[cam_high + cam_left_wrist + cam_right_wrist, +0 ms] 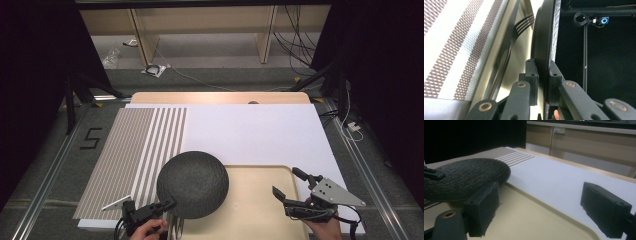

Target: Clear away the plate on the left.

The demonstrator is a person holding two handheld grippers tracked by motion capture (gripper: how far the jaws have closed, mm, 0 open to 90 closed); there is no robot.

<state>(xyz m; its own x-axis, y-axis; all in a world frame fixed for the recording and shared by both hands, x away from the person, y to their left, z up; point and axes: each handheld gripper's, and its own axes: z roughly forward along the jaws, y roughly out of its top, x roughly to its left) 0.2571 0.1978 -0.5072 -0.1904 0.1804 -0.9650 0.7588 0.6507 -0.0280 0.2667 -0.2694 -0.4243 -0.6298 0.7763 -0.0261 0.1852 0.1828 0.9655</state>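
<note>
Plate (193, 184), black and round with a rough woven-looking surface, is the thing in hand at this moment. In the high view it lies over the left end of the beige tray (260, 210), and its left part reaches out over the striped placemat (135, 155). The left gripper (167, 204) holds it at the near left rim: in the left gripper view the two black jaws are closed on the thin edge of the plate (544, 50), one pad on each face, so the grip is narrow and firm. That view shows the plate edge-on (the camera is turned with the hand). Beside it, on the tray surface, a dark fork (510, 47) lies with its tines pointing away from the camera, near the tray's raised border; it is apart from the plate.

The right gripper (290, 185) rests at the right part of the tray, held by the person's right hand (327, 231). Its jaws stand wide apart and nothing is between them; in the right gripper view the two pads frame the bare tray (529, 220) and the white sheet (564, 180) behind it. The plate (464, 178) appears there at the left, with its far rim over the tray's edge.

The white sheet covers most of the table (220, 97) to the right of the placemat.
</note>
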